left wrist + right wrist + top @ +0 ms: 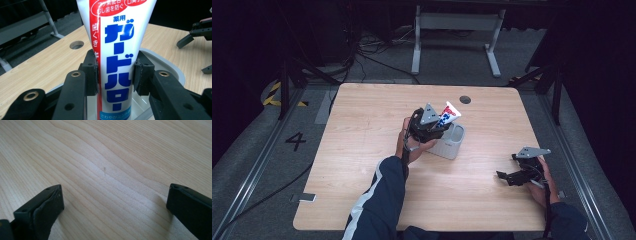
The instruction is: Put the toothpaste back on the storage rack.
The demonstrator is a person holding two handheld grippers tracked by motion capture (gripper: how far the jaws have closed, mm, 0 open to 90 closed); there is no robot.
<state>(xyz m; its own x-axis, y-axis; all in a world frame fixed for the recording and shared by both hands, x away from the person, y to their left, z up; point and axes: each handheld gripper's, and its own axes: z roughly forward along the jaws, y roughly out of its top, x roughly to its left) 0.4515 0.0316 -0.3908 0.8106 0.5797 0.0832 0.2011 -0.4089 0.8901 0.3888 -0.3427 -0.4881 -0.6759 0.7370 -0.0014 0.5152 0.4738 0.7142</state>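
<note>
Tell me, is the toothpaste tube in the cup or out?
Partly in. The left tongs grip the white, red and blue toothpaste tube, its lower end inside the white plastic cup.

- We're in a lab or recording studio: black curtains all around.
- A lone wooden table (pixel 362 150) stands on grey carpet.
- Far side, cables (pixel 362 50) tangle on the floor beside a white stand's legs (pixel 457 40).
- At left, a floor number "4" (pixel 295 141) and hazard tape (pixel 274 95).

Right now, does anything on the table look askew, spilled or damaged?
Nothing stands out. The left tool grips the toothpaste tube over the white container; the tube leans because it is held, not dropped. The right tool is open over bare table. No spill or damage visible.
</note>
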